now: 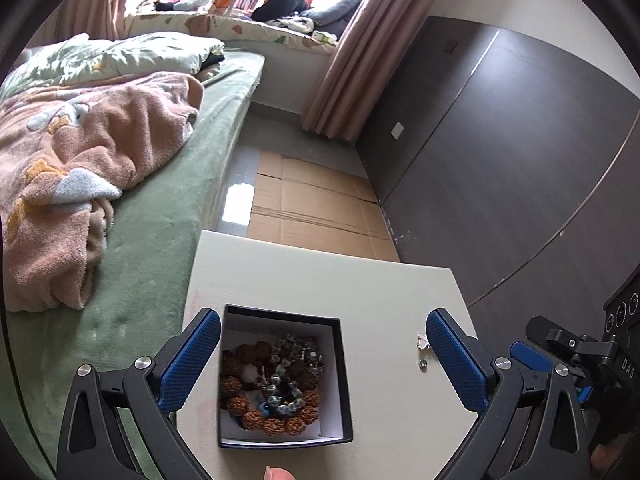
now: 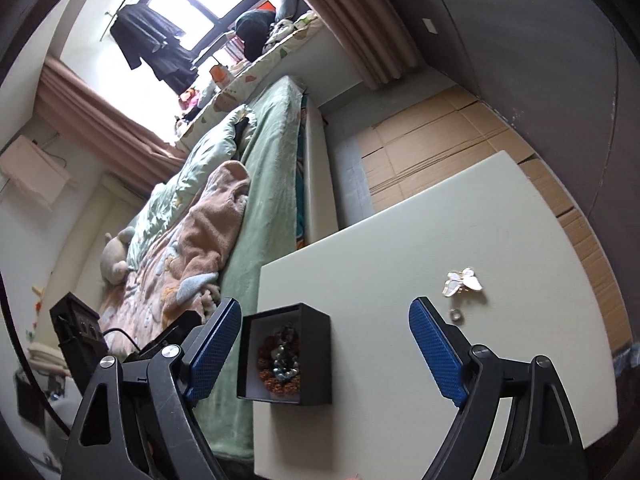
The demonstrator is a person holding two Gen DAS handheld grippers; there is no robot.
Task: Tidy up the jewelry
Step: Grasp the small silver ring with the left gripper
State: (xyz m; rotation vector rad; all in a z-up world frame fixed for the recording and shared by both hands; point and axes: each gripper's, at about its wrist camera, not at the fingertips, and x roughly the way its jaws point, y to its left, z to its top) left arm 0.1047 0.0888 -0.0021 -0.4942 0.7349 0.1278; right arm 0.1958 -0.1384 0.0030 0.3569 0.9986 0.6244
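A black square box [image 1: 343,364] with a white inside stands on a white table [image 1: 380,292]. It holds brown bead bracelets [image 1: 256,400] and grey-blue beads [image 1: 282,394]. My left gripper [image 1: 323,336] is open and empty above the box. To the box's right lie a white butterfly brooch [image 1: 422,342] and a small silver ring [image 1: 423,364]. In the right wrist view the box [image 2: 316,356] sits at the table's left edge, with the brooch [image 2: 464,281] and the ring [image 2: 455,314] to its right. My right gripper [image 2: 325,322] is open and empty above the table.
A bed [image 1: 168,208] with a green sheet and a pink blanket [image 1: 80,168] runs along the table's left side. Flattened cardboard [image 1: 316,200] covers the floor beyond the table. A dark wardrobe wall [image 1: 500,160] stands on the right. The right gripper's body [image 1: 576,356] shows at the right edge.
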